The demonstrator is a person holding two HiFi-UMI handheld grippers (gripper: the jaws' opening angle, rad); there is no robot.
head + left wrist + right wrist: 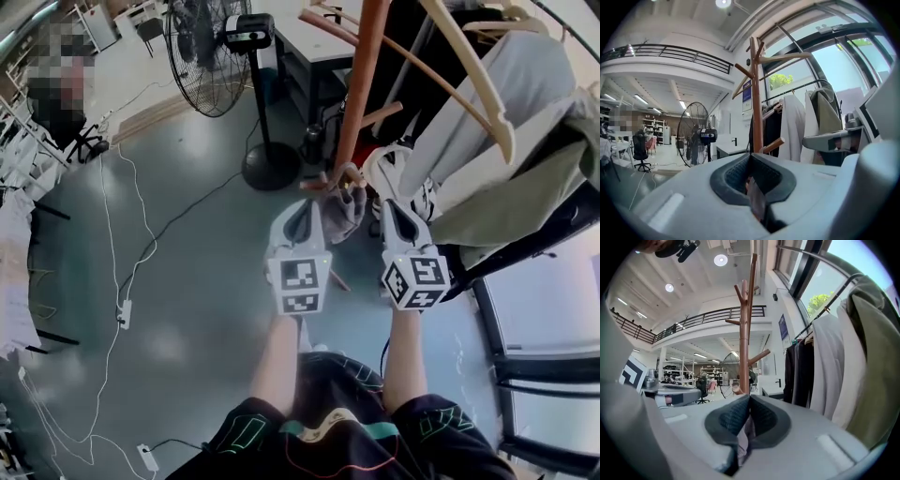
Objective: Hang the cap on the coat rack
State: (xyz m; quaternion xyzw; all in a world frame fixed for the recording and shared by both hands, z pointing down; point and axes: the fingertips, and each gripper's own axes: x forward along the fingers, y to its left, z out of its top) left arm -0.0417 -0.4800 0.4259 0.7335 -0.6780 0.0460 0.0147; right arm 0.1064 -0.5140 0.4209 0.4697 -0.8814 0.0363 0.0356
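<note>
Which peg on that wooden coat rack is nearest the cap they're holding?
The lowest short peg, angling up from the pole just beyond the cap; the other pegs branch off higher up.

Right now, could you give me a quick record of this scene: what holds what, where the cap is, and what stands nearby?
left gripper: jaws shut on the cap
right gripper: jaws shut on the same cap
cap: grey, held between both grippers, close to the pole, not yet on a peg
coat rack: wooden, upright, pegs angled upward
nearby: standing fan; hanging clothes to the right
</note>
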